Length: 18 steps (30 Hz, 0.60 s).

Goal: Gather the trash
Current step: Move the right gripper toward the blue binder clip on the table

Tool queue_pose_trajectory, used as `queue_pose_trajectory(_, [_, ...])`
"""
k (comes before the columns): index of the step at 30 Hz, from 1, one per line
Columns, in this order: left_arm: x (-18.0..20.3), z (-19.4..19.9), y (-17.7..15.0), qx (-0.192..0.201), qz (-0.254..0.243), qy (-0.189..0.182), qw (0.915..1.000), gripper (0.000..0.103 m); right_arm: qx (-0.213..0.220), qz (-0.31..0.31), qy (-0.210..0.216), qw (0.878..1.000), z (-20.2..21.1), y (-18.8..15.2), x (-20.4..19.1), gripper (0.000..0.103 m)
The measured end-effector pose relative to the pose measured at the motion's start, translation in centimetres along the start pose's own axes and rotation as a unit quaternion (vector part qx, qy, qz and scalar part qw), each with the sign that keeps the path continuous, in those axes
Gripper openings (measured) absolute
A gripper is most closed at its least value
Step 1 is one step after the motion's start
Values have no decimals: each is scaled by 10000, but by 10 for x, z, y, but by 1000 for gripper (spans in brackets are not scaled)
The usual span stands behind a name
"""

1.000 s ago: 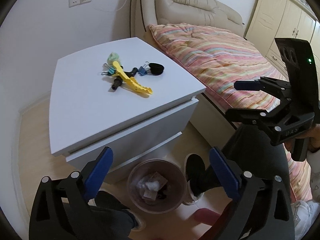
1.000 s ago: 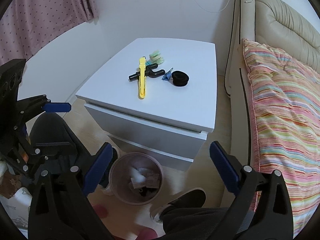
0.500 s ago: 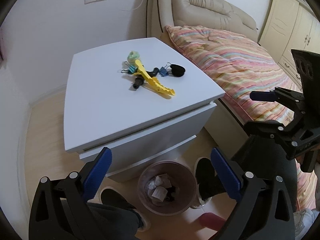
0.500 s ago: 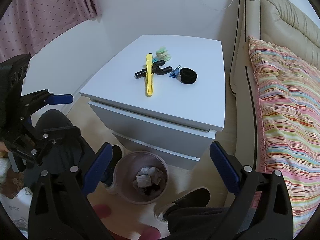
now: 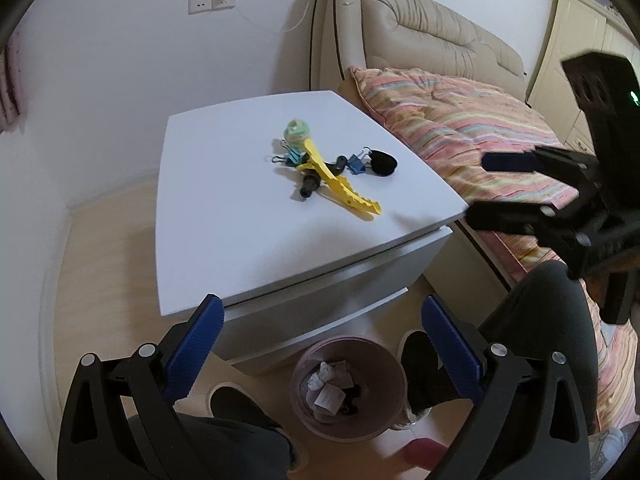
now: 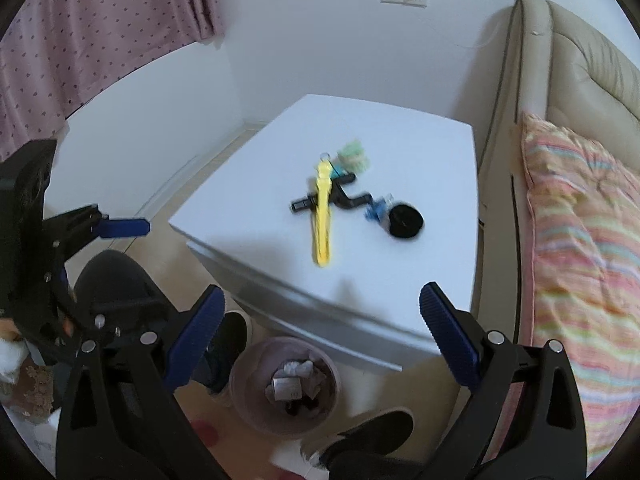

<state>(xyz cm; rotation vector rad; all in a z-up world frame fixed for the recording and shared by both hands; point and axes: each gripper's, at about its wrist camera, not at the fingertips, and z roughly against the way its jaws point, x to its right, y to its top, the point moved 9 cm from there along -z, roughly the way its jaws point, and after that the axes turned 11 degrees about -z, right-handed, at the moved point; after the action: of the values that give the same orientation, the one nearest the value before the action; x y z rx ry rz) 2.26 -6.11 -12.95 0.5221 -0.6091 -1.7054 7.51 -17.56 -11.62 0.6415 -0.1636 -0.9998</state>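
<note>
A small heap lies on the white nightstand [image 5: 224,216]: a green wad [image 5: 297,131], a yellow toothed clip [image 5: 340,186], a black handle piece [image 5: 310,189], blue binder clips [image 5: 356,163] and a black round pad [image 5: 383,163]. The right wrist view shows the same heap blurred, with the yellow clip [image 6: 323,210] in front. A pink waste bin [image 5: 346,388] holding crumpled paper stands on the floor below the nightstand's front. My left gripper [image 5: 321,304] hangs open and empty above the bin. My right gripper [image 6: 321,292] is also open and empty, short of the nightstand's edge.
A bed with a striped pillow [image 5: 460,128] and beige headboard [image 5: 420,40] borders the nightstand on the right. The person's dark-trousered legs and shoes [image 5: 416,356] flank the bin. A pink curtain [image 6: 80,32] hangs at the left wall.
Both grippers have risen and moved in toward the nightstand, so the heap sits nearer the middle of each view. The right wrist view is now motion-blurred. Nothing was picked up.
</note>
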Motion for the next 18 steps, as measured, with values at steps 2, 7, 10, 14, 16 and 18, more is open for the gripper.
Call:
queue_pose_trajectory(2, [-4,2,0,28,52,1,10000,95,-116,95,-31,9999,-10,10,-4,96])
queue_pose_trajectory(7, [-10,4,0,75,114,30,9999,95,-386,238,-88,9989,-35,30,-10,96])
queue_pose_trajectory(10, [-14,6,-1,92,136,47,9999,95,-579,372,-73,9976,-54,40,-15,96])
queue_pose_trajectory(14, [-19,9,-1,127,195,67,9997,95,-799,431,-37,9959,-76,47,-18,96])
queue_pose_trajectory(16, [-22,10,-3,136,231,79,9996,95,-900,455,-19,9949,-86,49,-19,96])
queue_pose_trajectory(18, [-25,10,-4,136,260,93,9995,95,-1005,472,-44,9938,-96,51,-18,96])
